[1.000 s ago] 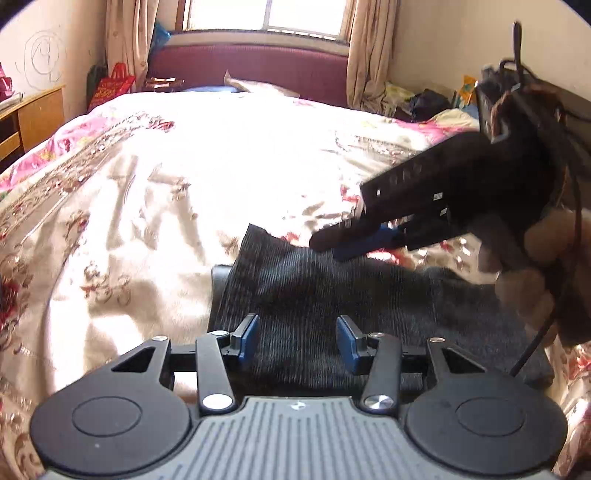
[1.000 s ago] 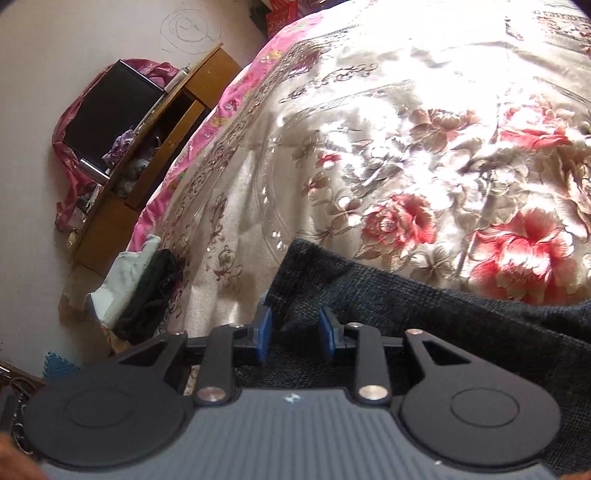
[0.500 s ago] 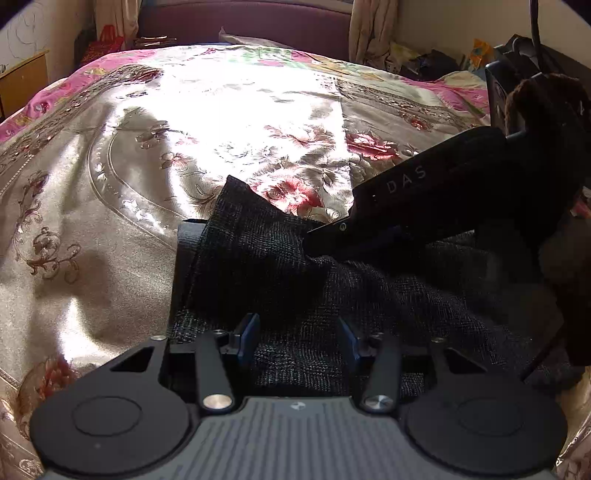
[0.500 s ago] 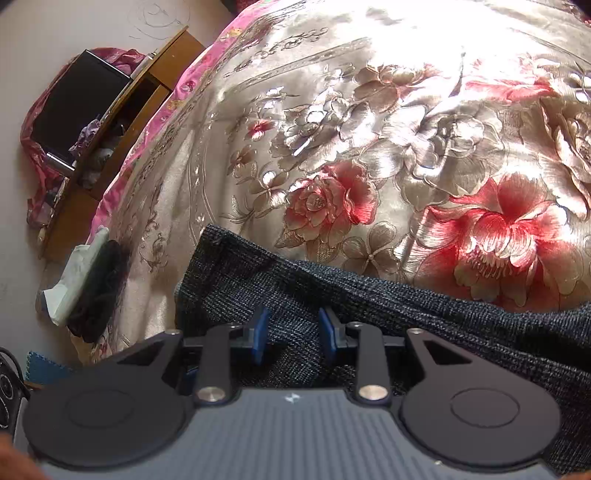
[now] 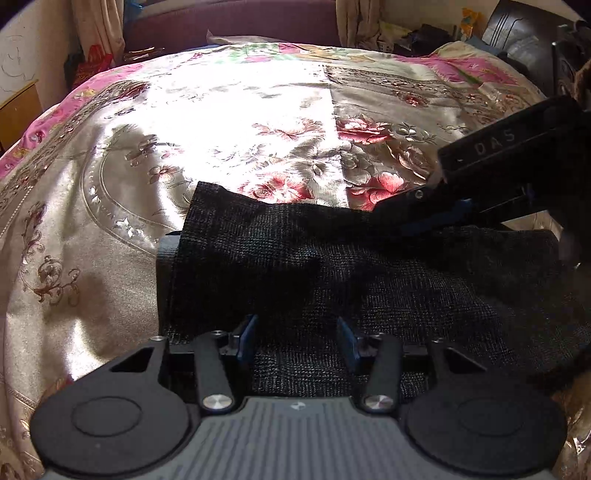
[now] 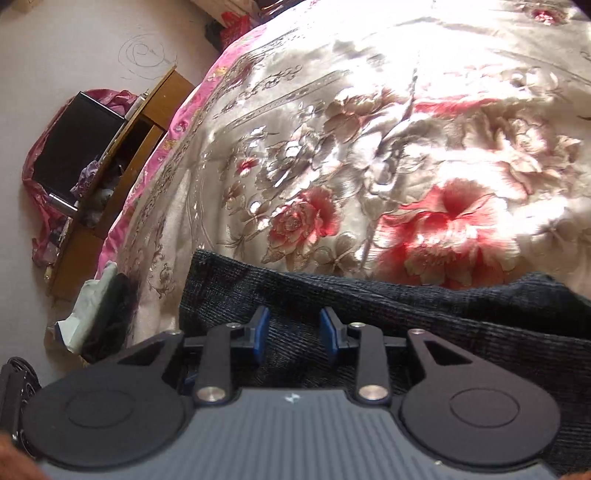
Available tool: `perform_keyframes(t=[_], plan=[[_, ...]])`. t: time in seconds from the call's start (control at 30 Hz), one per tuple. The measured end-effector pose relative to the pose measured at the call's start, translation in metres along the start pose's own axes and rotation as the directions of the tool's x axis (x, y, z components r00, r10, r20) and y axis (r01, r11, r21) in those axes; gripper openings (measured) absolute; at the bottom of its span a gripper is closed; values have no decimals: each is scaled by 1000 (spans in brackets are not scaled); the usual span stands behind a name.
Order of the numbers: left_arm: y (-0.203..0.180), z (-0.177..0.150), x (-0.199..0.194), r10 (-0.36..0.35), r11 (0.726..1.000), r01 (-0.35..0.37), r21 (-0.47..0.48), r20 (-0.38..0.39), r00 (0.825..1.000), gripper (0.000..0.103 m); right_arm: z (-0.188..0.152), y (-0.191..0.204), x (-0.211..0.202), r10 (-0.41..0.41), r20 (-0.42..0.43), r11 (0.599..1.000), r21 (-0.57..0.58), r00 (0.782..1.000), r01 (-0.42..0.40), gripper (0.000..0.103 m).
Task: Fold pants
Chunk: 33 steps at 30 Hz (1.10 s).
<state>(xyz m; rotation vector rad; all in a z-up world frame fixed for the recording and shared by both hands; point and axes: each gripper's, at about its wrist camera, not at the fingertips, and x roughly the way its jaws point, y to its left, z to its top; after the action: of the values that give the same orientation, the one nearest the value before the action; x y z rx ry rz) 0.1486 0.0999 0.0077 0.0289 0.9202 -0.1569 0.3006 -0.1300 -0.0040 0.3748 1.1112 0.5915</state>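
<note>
Dark grey knit pants (image 5: 332, 273) lie folded in a bundle on the flowered bedspread (image 5: 229, 110). My left gripper (image 5: 295, 338) is open just over the near edge of the pants, with nothing between its blue pads. My right gripper (image 5: 424, 218) comes in from the right over the far edge of the pants. In the right wrist view the right gripper (image 6: 293, 332) is open over the pants (image 6: 406, 314), with fabric lying under and between its fingers.
A purple headboard (image 5: 236, 22) and curtains stand at the far end of the bed. A wooden side table (image 6: 122, 177) with a black screen stands left of the bed. A white and black bundle (image 6: 99, 306) lies at the bed's edge.
Both grippers have dropped lower over the pants. My right gripper drew back to the right along the far edge and its jaws have opened a little wider.
</note>
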Motion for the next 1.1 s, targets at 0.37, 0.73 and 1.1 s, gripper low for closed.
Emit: perform_keyframes(t=[0.37,0.73,1.1], plan=[[-80,17,8,-174,972,161,173,66,982,60,-67,-138,-141,-351,30,910,245,936,333,39],[-136,-15,26,-293,917,248,311,105,950,62,-105,-160,-145,-241,145,955,211,960,208,43],[-158,-45,4,-258,909,190,370,143,955,64,-139,-179,-149,-30,222,940,336,975,-48,47]])
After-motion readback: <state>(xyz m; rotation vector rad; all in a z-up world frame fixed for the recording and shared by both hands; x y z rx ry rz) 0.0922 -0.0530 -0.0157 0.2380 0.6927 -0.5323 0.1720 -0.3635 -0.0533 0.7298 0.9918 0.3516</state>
